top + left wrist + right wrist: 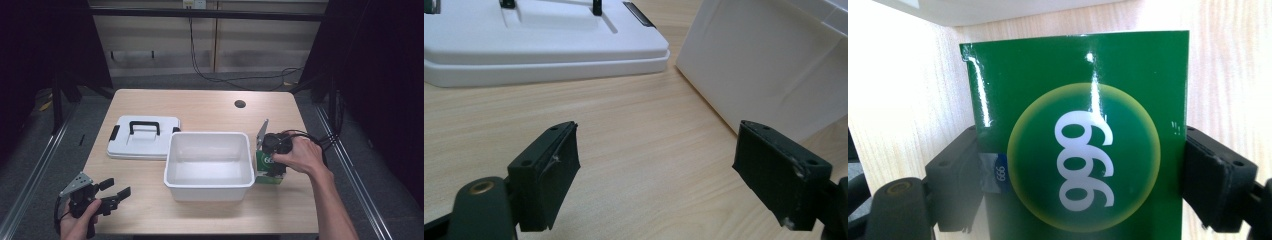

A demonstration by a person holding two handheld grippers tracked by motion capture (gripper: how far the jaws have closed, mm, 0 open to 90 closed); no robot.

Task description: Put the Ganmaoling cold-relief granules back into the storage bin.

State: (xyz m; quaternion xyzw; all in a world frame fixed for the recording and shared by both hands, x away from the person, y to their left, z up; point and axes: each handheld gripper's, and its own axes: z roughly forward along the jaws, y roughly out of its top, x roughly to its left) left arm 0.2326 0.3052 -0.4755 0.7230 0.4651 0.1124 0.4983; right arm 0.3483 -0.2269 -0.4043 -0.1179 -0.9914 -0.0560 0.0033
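We are seeing the white bin [209,162] sitting mid-frame, the green box [1080,130] lying right of it, clamped between our right gripper's [272,157] 2 jaws; our left gripper [112,192] is hovering released, lower left.

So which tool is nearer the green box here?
The right tool. Its jaws sit on both sides of the green box, beside the white tub. The left tool is open over the near left corner of the table, across the tub from it.
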